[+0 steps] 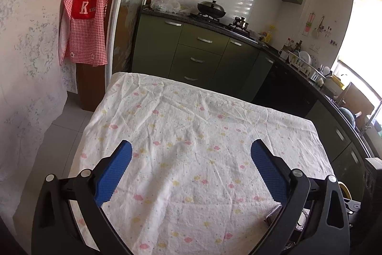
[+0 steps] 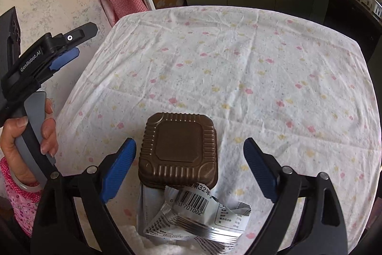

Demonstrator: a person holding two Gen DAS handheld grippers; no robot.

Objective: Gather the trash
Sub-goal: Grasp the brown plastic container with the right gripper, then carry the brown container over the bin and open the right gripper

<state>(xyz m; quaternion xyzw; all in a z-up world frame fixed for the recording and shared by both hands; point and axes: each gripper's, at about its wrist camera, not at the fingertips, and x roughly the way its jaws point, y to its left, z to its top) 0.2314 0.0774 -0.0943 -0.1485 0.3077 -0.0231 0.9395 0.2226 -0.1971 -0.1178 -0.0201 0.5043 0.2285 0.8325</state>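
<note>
A brown ribbed square plastic tray (image 2: 178, 149) lies upside down on the table near its front edge. A torn silver snack wrapper (image 2: 191, 216) with a barcode lies just in front of it, partly under it. My right gripper (image 2: 189, 152) is open above them, its blue pads either side of the tray, touching nothing. My left gripper (image 1: 191, 154) is open and empty over the bare cloth; it also shows at the left of the right wrist view (image 2: 71, 49), held off the table's left side. A wrapper corner (image 1: 274, 212) peeks behind the left gripper's right finger.
The table wears a white cloth with pink and yellow clouds (image 2: 238, 63). Green kitchen cabinets (image 1: 200, 49) and a stove with a wok (image 1: 211, 7) stand behind it. A red checked apron (image 1: 86, 4) hangs on the left wall. A dish rack (image 1: 308, 63) sits on the right counter.
</note>
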